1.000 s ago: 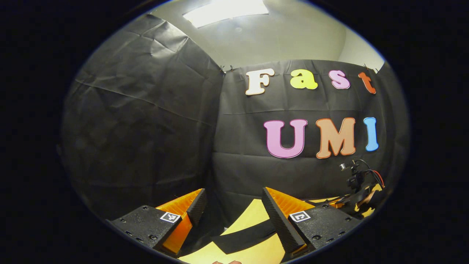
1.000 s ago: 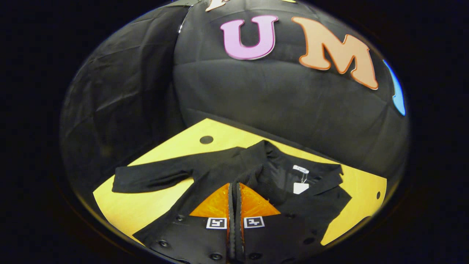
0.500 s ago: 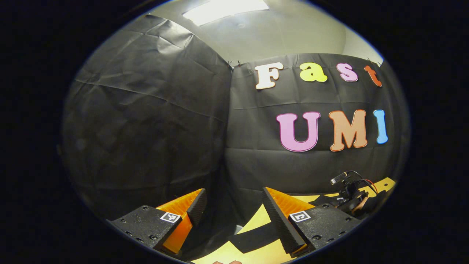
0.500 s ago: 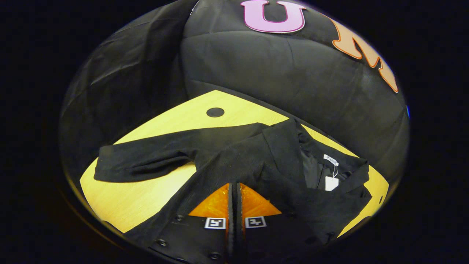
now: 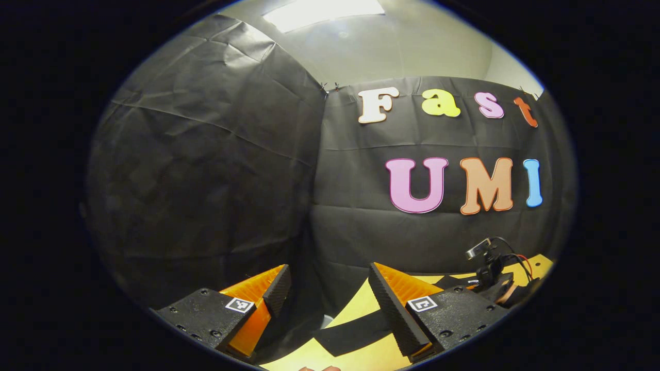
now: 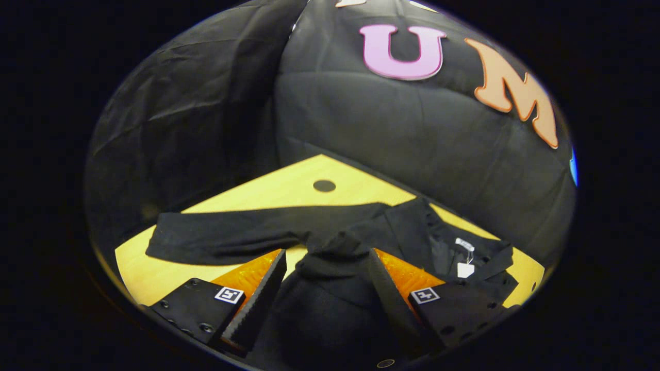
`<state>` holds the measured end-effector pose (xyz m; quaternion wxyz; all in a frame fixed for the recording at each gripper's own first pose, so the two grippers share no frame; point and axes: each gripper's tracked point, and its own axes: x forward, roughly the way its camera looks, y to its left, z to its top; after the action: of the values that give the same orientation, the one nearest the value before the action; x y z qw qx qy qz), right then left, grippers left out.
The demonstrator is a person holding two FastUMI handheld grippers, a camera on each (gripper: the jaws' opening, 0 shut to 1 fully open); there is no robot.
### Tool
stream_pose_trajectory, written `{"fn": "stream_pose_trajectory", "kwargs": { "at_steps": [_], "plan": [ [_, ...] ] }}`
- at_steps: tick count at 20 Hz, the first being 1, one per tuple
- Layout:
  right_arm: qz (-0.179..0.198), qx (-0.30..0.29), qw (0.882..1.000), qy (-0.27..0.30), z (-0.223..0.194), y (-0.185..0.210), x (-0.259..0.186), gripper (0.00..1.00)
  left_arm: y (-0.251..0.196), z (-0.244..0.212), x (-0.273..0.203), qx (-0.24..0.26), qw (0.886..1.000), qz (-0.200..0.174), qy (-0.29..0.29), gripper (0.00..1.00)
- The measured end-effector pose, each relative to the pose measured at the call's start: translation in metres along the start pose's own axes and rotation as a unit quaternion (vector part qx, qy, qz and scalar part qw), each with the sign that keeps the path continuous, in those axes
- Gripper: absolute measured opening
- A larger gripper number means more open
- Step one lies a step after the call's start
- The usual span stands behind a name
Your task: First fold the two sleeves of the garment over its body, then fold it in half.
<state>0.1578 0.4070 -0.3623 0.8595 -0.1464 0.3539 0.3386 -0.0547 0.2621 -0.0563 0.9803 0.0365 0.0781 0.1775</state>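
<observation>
Bunching garment (image 6: 330, 257) between parted right claw (image 6: 326, 281)

The left gripper (image 5: 330, 301) was held level with its jaws spread wide and nothing between them. The right gripper (image 6: 326, 288) (tilted downward) also had its jaws wide apart. In the left gripper view, the right gripper (image 5: 492, 278) sat farther off, low at the right.

Matt cloth garment (image 6: 330, 242), smooth wooden table (image 6: 289, 190)
</observation>
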Motion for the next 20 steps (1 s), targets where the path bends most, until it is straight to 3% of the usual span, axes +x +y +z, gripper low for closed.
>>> {"fn": "stream_pose_trajectory", "kwargs": {
  "at_steps": [5, 11, 16, 20],
  "plan": [
    [-0.048, 0.014, 0.994, -0.102, 0.042, -0.027, -0.078, 1.0, -0.015, -0.003, 0.006, -0.005, 1.0, -0.023, -0.006, 0.93],
    [-0.119, 0.069, 0.968, -0.212, 0.067, -0.074, -0.191, 1.0, -0.031, -0.014, 0.023, -0.009, 0.999, -0.041, -0.005, 0.92],
    [-0.197, 0.145, 0.925, -0.29, 0.052, -0.124, -0.3, 0.97, -0.05, -0.026, 0.042, -0.011, 0.998, -0.064, -0.003, 0.92],
    [-0.272, 0.19, 0.892, -0.309, 0.013, -0.168, -0.375, 0.99, -0.07, -0.048, 0.056, -0.011, 0.996, -0.088, 0.011, 0.93]
  ]
}}
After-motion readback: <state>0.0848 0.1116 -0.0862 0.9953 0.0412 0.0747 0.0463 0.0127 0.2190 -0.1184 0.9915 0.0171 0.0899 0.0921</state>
